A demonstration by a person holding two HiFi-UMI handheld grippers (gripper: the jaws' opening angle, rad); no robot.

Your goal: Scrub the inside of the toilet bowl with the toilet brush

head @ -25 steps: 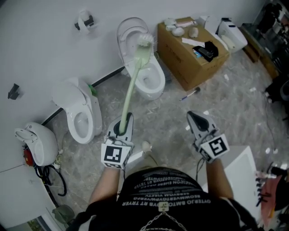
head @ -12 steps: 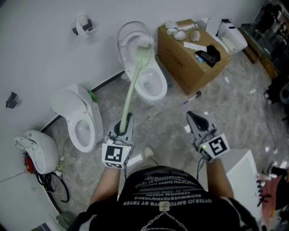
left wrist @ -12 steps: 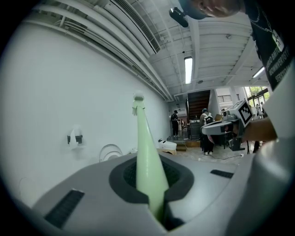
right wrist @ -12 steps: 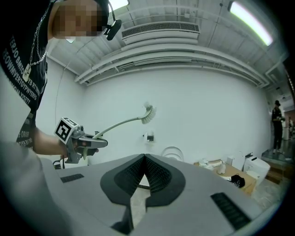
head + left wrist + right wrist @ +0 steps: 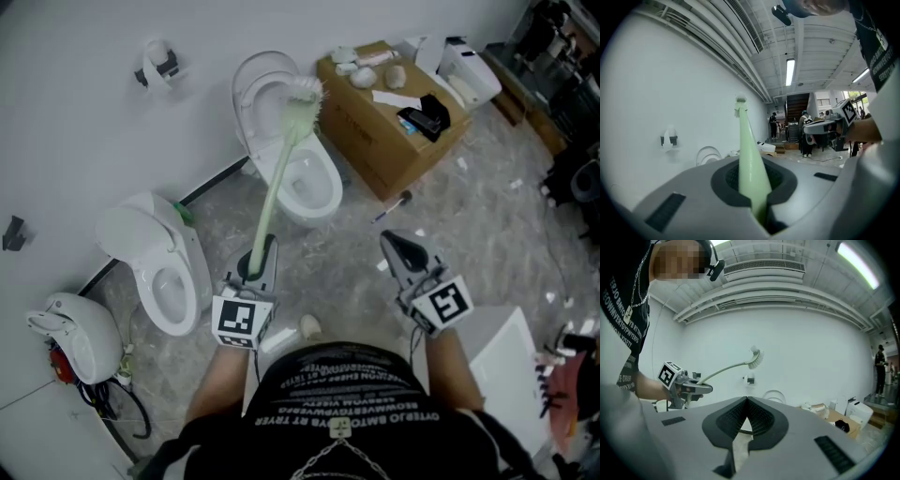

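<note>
Grips the toilet brush [image 5: 278, 178] by its handle, left gripper [image 5: 261, 255] clamped tight. Bristle head up in the air, not in the toilet bowl [image 5: 314, 183]. Holds the right gripper [image 5: 398, 248] apart from it, jaws pressed together and empty.

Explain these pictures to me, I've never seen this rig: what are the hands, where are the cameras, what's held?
No robot: a person holds a pair of tongs in each hand. The head view looks down from a camera on their head; the two gripper views come from cameras riding on the tongs. The left tongs are shut on the green toilet brush, whose bristle head is up in the air, not inside the toilet. The right tongs are shut and empty. On the floor ahead stand that toilet with its lid up, a second toilet to its left, and a cardboard box.
</note>
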